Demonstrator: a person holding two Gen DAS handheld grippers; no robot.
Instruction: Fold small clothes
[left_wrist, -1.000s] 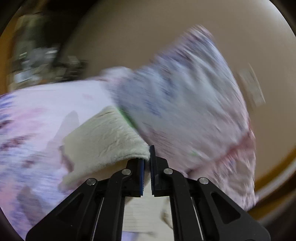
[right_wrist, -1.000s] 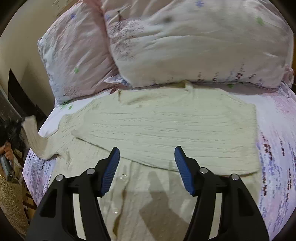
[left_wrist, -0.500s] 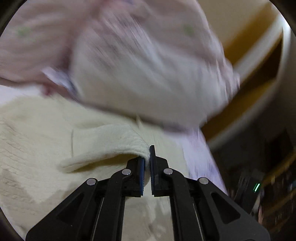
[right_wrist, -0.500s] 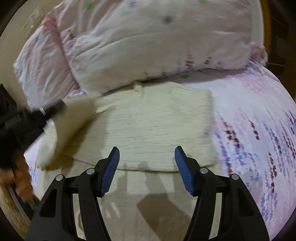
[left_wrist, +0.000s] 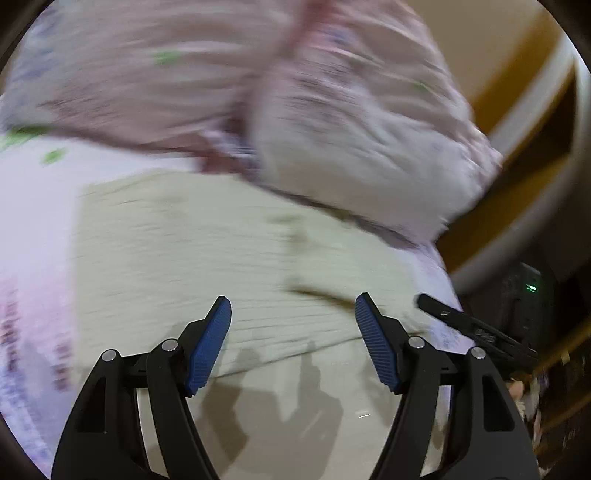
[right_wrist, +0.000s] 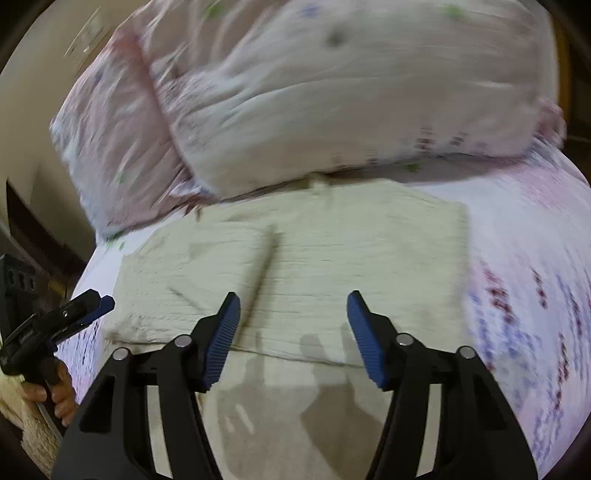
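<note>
A cream knit sweater (left_wrist: 221, 240) lies flat on the bed below the pillows. Its left sleeve (right_wrist: 221, 254) is folded across its body. My left gripper (left_wrist: 293, 301) hovers over the sweater's lower part; its jaws are opening and nothing is between them. The right wrist view shows that gripper (right_wrist: 101, 298) off the sweater's left edge, held in a hand (right_wrist: 55, 391). My right gripper (right_wrist: 293, 295) hangs over the sweater's (right_wrist: 351, 251) lower middle, its jaws closing slightly on nothing. One of its fingers (left_wrist: 454, 319) shows at the right of the left wrist view.
Two pink floral pillows (right_wrist: 332, 92) lean just behind the sweater's collar. A floral bedsheet (right_wrist: 524, 295) spreads to the right. A wooden bed frame (left_wrist: 517, 129) and a dark device with a green light (left_wrist: 532, 288) stand off the bed's side.
The left gripper was shut on the sleeve and carried it over the sweater. It has now let go and opened, and the sleeve lies folded on the body. The right gripper drifted slightly.
</note>
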